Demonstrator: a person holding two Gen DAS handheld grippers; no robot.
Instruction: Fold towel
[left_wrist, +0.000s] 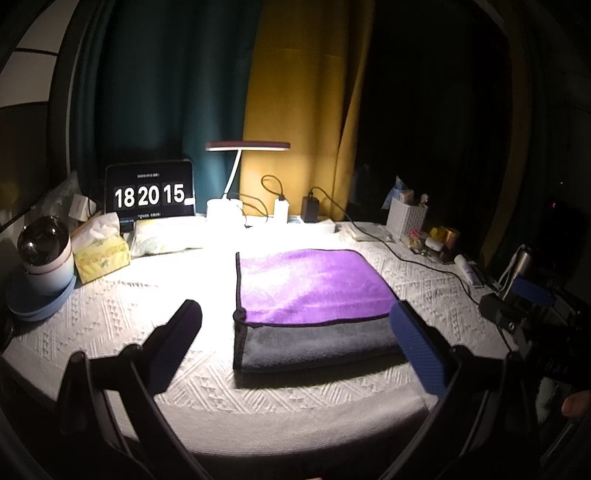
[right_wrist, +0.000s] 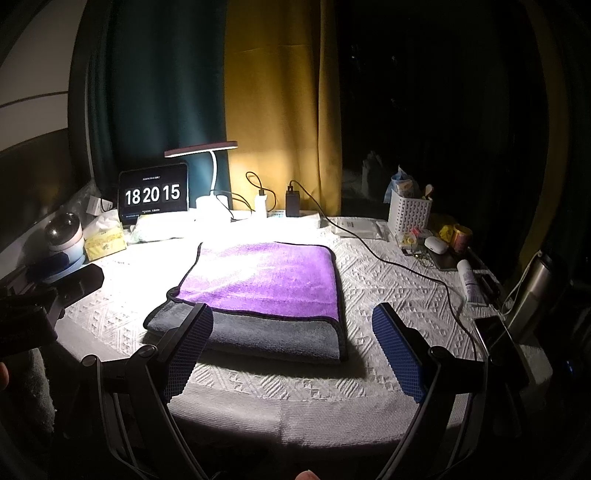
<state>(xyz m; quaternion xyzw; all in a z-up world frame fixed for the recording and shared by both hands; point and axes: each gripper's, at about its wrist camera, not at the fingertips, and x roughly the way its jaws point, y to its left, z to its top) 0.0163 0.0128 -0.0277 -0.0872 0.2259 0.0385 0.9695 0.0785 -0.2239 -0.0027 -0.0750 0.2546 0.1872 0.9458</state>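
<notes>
A folded towel, purple on top with a grey layer showing along its near edge, lies flat on the white textured tablecloth. It also shows in the right wrist view. My left gripper is open and empty, held above the near edge of the towel, its right finger over the towel's near right corner. My right gripper is open and empty, its left finger over the grey near edge, its right finger beside the towel. The right gripper's body shows at the right of the left wrist view.
A desk lamp, a clock display, chargers and a black cable stand at the back. A tissue pack and a round device sit left. A white basket, small items and a metal bottle sit right.
</notes>
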